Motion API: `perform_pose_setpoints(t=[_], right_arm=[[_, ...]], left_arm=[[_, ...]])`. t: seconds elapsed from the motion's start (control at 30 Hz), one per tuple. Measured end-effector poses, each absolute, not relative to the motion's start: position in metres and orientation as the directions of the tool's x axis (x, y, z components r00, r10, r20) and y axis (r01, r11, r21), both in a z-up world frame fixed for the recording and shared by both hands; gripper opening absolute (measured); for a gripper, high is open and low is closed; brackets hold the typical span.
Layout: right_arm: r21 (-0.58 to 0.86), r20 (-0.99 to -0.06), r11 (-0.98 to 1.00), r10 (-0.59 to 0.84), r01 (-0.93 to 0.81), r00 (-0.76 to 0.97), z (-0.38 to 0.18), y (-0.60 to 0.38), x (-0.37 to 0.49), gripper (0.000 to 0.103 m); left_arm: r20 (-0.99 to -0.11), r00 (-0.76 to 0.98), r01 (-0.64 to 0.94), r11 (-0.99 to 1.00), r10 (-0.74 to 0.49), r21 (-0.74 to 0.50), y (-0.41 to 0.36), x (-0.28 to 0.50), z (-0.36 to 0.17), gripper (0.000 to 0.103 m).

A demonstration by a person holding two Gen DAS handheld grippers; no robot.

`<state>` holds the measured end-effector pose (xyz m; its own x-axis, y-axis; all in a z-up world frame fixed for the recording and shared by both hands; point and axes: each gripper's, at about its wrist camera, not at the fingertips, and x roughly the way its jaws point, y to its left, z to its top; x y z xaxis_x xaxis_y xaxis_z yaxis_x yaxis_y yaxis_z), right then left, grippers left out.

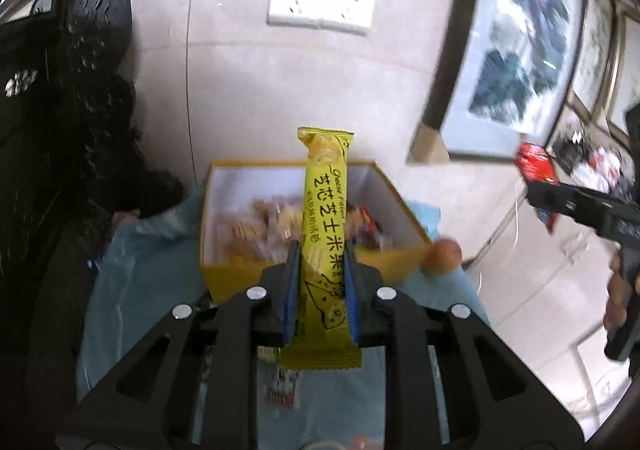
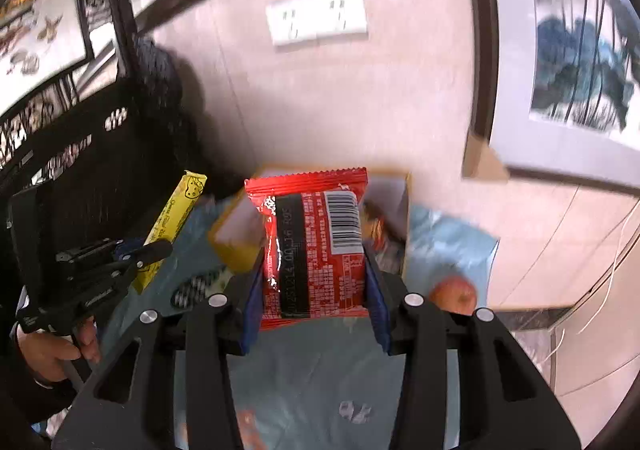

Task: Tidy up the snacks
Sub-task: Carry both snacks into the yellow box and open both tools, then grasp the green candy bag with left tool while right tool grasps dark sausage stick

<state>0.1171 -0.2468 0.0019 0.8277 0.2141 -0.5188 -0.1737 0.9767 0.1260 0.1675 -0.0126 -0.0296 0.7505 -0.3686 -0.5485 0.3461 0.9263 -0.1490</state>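
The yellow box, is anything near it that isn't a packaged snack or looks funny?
Yes. An apple sits loose on the blue cloth beside the yellow box, not in it. It is the only unwrapped food in sight. A small wrapper also lies on the cloth outside the box.

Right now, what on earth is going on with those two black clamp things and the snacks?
A person is tidying snacks with two hand-held grippers. The left gripper has its jaws shut on a long yellow snack bar; the right gripper grips a red snack packet. Both hang above a yellow box already holding snacks, on a blue-covered table.
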Motion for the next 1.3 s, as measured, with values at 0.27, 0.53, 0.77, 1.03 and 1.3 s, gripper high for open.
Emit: perform_pose_setpoints(t=[0.27, 0.53, 0.77, 1.03, 1.3], right_arm=[[0.103, -0.514, 0.984, 0.181, -0.149, 0.839, 0.002, -0.24, 0.155, 0.044], [-0.011, -0.549, 0.998, 0.05, -0.067, 0.834, -0.017, -0.231, 0.247, 0.064], [0.089, -0.61, 0.993, 0.119, -0.082, 0.783, -0.068, -0.228, 0.234, 0.066], [0.14, -0.764, 0.97, 0.233, -0.198, 0.602, -0.184, -0.156, 0.194, 0.066], [0.171, -0.798, 0.969, 0.241, -0.176, 0.553, -0.226, -0.133, 0.19, 0.066]], left_arm=[[-0.584, 0.741, 0.306, 0.941, -0.33, -0.144, -0.02, 0.219, -0.03, 0.02], [-0.596, 0.77, 0.15, 0.972, -0.229, -0.179, -0.025, 0.293, -0.047, 0.096], [-0.635, 0.749, 0.154, 0.982, -0.189, -0.111, -0.01, 0.28, -0.084, 0.096], [-0.798, 0.597, 0.111, 0.994, -0.085, -0.023, 0.022, 0.241, -0.197, 0.096], [-0.803, 0.59, 0.161, 0.987, -0.084, 0.015, 0.012, 0.252, -0.227, 0.096]])
